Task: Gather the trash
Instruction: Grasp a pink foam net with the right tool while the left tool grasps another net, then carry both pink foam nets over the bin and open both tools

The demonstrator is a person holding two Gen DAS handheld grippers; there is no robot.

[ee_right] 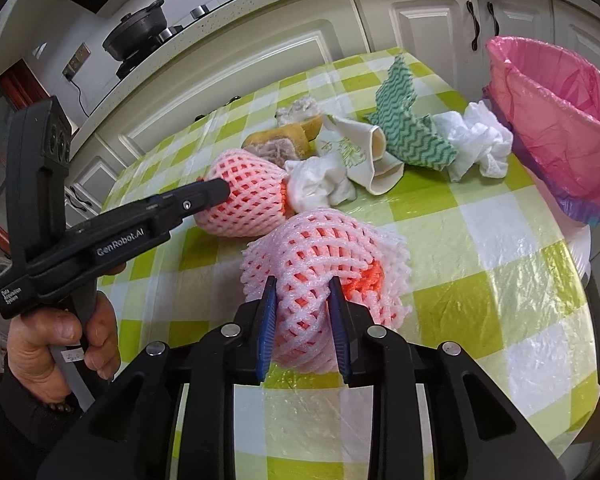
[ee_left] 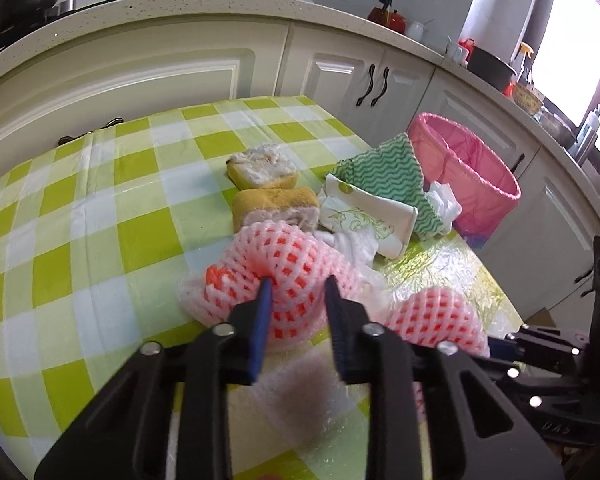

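Two pink foam fruit nets lie on the green-checked table. My left gripper is shut on the farther foam net, whose mesh bulges between the blue pads. In the right wrist view this same left gripper, held by a hand, bites the side of that net. My right gripper is shut on the nearer foam net, squeezing its front end. That net also shows at the lower right of the left wrist view. A pink-lined bin stands at the table's right edge.
Beyond the nets lie two yellow sponges, a folded white napkin, a green wavy cloth and crumpled white tissues. The bin sits just past them. White kitchen cabinets and a worktop run behind the table.
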